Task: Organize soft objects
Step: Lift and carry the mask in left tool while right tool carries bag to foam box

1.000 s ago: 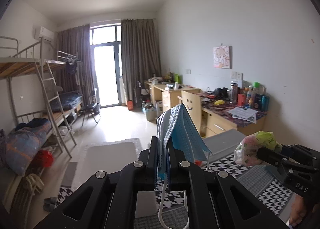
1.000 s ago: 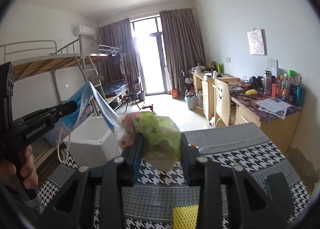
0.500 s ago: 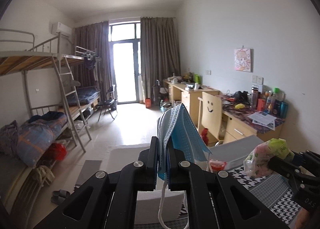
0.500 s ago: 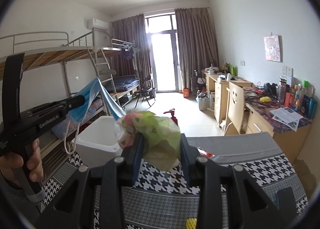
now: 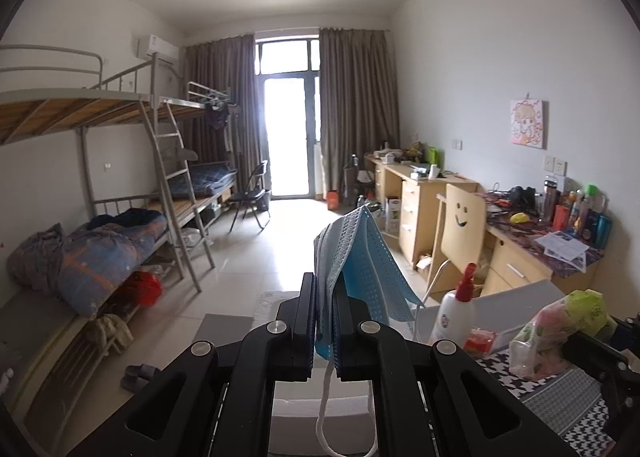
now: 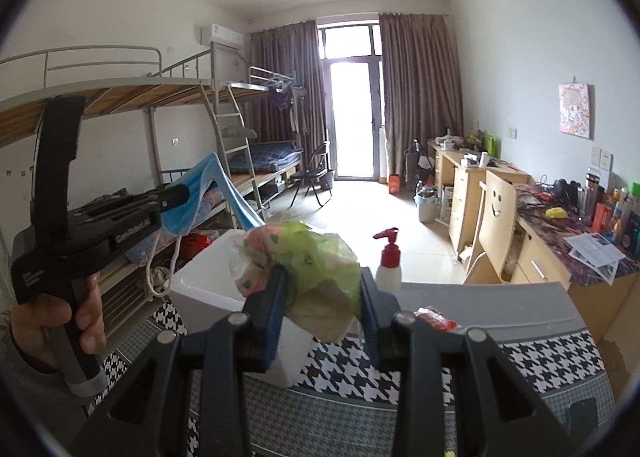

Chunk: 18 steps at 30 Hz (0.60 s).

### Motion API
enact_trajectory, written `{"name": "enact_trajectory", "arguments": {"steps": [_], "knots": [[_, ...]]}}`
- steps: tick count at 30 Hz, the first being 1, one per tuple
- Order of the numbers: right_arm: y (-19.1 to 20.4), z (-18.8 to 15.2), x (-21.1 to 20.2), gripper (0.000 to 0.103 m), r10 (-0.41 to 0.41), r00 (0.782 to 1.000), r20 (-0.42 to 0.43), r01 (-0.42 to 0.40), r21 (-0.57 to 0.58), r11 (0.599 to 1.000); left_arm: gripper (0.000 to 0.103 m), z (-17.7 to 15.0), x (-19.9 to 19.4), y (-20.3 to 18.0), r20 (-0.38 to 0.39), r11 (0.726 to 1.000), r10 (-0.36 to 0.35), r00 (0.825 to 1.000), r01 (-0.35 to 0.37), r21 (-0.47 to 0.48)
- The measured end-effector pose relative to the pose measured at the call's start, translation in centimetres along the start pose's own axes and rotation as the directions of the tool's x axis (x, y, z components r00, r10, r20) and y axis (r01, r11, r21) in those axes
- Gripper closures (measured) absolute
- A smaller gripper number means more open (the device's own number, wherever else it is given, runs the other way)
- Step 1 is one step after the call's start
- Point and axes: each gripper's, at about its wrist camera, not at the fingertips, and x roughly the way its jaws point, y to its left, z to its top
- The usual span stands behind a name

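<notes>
In the left wrist view the left tongs [image 5: 323, 321], at lower centre, were clamped tight on a blue face mask [image 5: 360, 257]; since a second earlier a white bin [image 5: 320, 385] and a pump bottle [image 5: 456, 317] had come into view. In the right wrist view the right tongs [image 6: 320, 309] gripped a crumpled plastic bag [image 6: 308, 257]; the bin [image 6: 208, 277] sat left of centre on the houndstooth desk [image 6: 520, 357], nearer, so both soft items seemed bound for it.

Dormitory: bunk beds [image 5: 120, 161], desks [image 5: 424, 193].
</notes>
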Motion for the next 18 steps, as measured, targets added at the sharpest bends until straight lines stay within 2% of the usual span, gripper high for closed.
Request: {"name": "enact_trajectory", "arguments": {"steps": [3, 8, 18], "knots": [[0.4, 0.3, 0.5, 0.064, 0.007, 1.0, -0.005, -0.007, -0.008, 1.0, 0.096, -0.2, 0.8, 0.4, -0.015, 0.999, 0.043, 0.999, -0.043, -0.004], [0.8, 0.7, 1.6, 0.064, 0.016, 1.0, -0.025, -0.017, -0.016, 1.0, 0.096, -0.4, 2.2, 1.0, -0.05, 0.997, 0.069, 0.996, -0.07, -0.015], [1.5, 1.4, 4.1, 0.064, 0.015, 0.998, -0.058, -0.016, -0.019, 1.0, 0.096, -0.9, 4.8, 1.6, -0.095, 0.997, 0.071, 0.993, -0.073, -0.014]]}}
